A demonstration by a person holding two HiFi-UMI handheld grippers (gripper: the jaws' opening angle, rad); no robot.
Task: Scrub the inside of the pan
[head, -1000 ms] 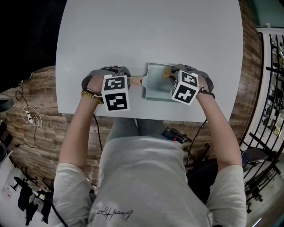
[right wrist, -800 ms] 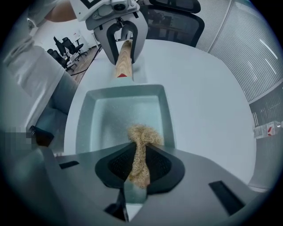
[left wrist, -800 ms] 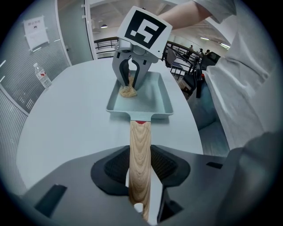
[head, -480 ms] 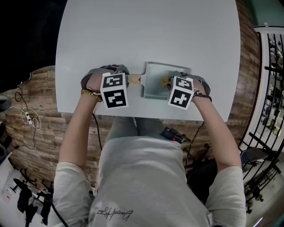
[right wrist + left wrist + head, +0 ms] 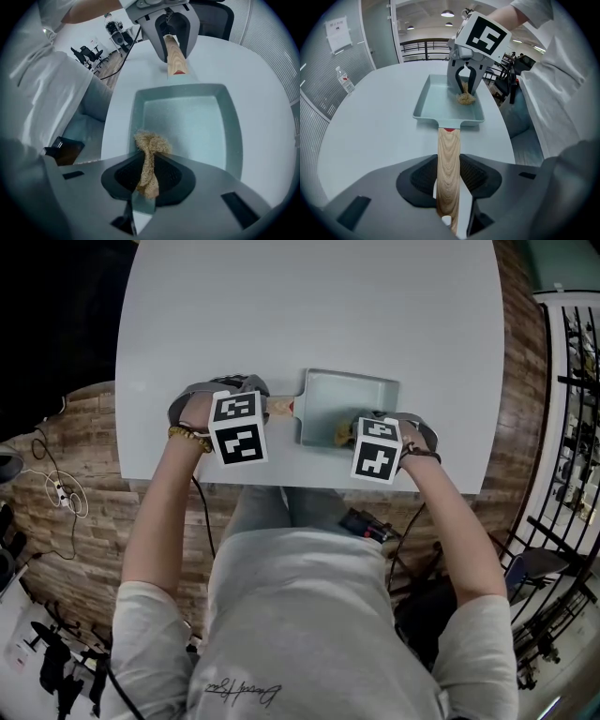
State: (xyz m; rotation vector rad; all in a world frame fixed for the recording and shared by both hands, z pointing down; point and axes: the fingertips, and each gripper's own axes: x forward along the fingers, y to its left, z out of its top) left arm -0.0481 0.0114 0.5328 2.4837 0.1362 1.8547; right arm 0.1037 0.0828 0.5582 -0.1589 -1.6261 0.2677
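A pale green rectangular pan lies on the white table. Its wooden handle points left, and my left gripper is shut on it. My right gripper is shut on a tan fibrous scrubber. The scrubber's tuft rests on the pan's floor by the near wall, at the corner far from the handle.
The pan sits close to the table's front edge, with my torso just behind it. A water bottle stands far off on the table. Office chairs and railings surround the table.
My right gripper has drawn the scrubber from the pan's far side toward me, down to its near wall. The left gripper and the pan have stayed put.
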